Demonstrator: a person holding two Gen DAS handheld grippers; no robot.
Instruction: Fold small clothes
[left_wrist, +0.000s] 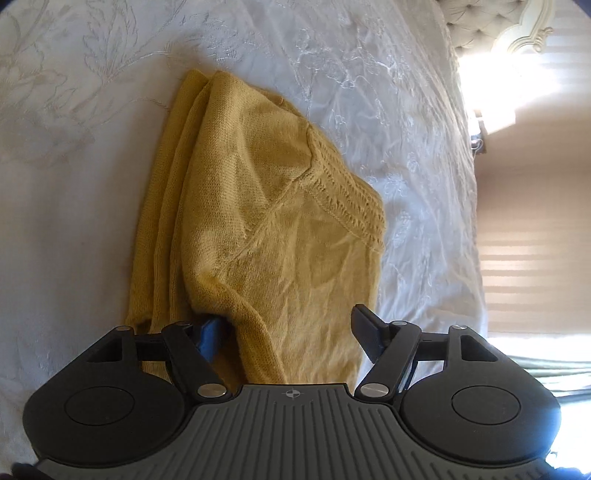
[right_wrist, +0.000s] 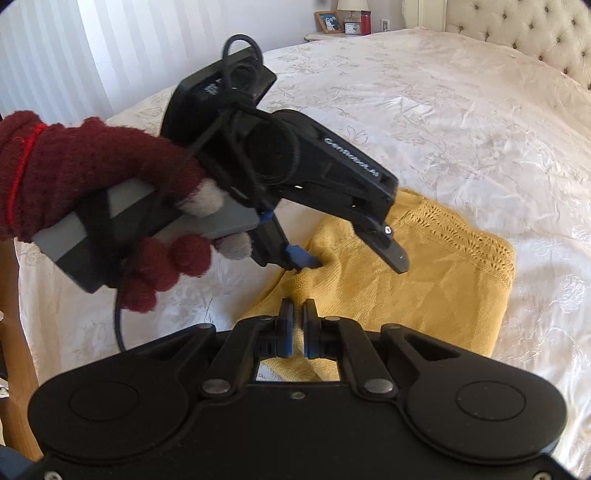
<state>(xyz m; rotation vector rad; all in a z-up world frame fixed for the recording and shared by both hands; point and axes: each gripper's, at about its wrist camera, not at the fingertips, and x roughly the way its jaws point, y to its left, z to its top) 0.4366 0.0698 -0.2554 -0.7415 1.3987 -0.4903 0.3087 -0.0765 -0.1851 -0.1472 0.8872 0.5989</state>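
A mustard-yellow knitted sweater lies partly folded on the white embroidered bedspread; it also shows in the right wrist view. My left gripper is open over the sweater's near edge, with its left finger tucked under a fold of the knit. The same left gripper shows in the right wrist view, held by a hand in a dark red glove. My right gripper has its jaws almost closed on a ridge of the sweater's near edge.
A tufted cream headboard stands at the far end of the bed. A bedside table holds a picture frame, a small clock and a lamp. Striped window blinds hang at the left.
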